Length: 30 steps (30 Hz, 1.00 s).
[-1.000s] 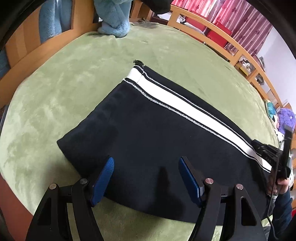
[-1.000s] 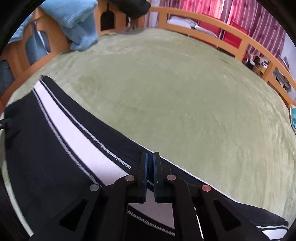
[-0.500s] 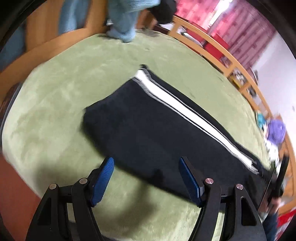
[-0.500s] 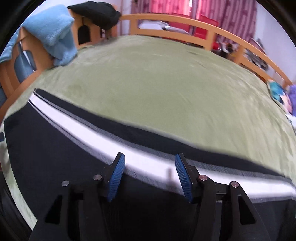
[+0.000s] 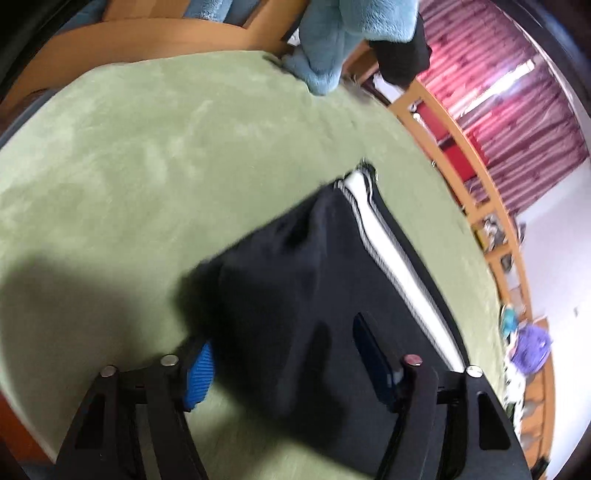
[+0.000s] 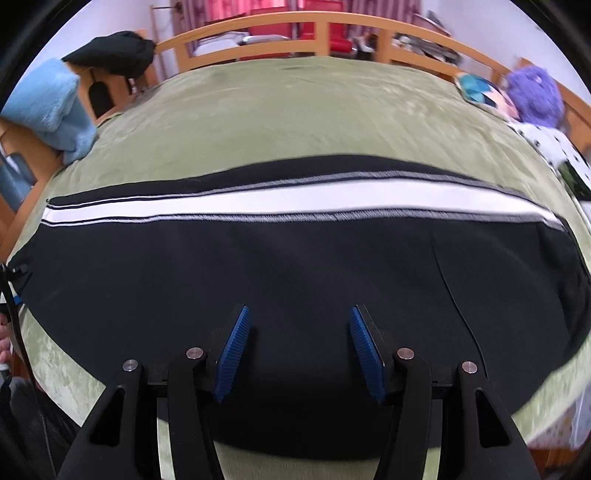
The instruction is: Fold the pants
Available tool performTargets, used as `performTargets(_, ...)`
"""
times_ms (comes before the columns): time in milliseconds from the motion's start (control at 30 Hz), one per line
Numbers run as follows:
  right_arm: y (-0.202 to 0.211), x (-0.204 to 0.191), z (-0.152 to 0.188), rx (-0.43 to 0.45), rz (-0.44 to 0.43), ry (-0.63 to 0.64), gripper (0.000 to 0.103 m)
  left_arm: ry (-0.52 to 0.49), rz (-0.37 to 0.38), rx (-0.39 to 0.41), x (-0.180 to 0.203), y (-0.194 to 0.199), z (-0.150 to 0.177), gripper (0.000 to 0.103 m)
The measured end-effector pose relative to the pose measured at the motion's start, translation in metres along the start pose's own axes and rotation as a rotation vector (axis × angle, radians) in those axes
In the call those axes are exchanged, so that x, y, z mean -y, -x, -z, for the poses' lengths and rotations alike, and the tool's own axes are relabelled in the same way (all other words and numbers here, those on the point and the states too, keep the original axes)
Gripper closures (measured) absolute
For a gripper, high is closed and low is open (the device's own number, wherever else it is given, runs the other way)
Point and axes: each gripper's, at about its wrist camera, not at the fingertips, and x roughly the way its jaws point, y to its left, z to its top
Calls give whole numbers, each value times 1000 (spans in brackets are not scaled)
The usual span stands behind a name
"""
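Black pants (image 5: 295,280) with a white side stripe (image 6: 295,203) lie folded flat on the green bed cover (image 5: 147,166). In the left wrist view my left gripper (image 5: 286,365) sits low over the pants' near left corner. Its jaws are closing, with the cloth's edge between the blue pads (image 5: 199,373), which do not press on it. In the right wrist view my right gripper (image 6: 299,350) hovers open over the black middle of the pants (image 6: 295,266), near their front edge, with nothing between its fingers.
A light blue fleece (image 6: 48,107) and a black garment (image 6: 110,51) hang on the wooden bed frame (image 6: 258,26) at the far left. A purple plush (image 6: 532,92) and a spotted cloth (image 6: 546,140) lie at the far right. A hand (image 6: 4,343) shows at the left edge.
My right gripper has let go of the striped edge, opened and drawn back over the black cloth. My left gripper has swung to the pants' left corner, rolled and come lower, its jaws narrower.
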Motion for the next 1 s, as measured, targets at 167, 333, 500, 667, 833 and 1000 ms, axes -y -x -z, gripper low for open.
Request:
performTargets(167, -2, 8, 5, -28, 8, -91, 47, 105, 226, 18, -9, 7, -21, 94)
performTargets(333, 12, 16, 13, 7, 38, -128, 47, -123, 67, 104, 25, 20, -13, 84)
performTargets(500, -8, 26, 22, -50, 34, -134, 47, 81, 100, -36, -17, -19, -13, 71)
performTargets(667, -28, 24, 27, -39, 43, -105, 45, 29, 55, -35, 5, -26, -13, 79)
performTargets(833, 0, 37, 21, -10, -20, -152, 45, -68, 84, 31, 50, 6, -23, 93)
performTargets(1000, 35, 65, 28, 55, -39, -167, 45, -299, 63, 118, 150, 53, -9, 93)
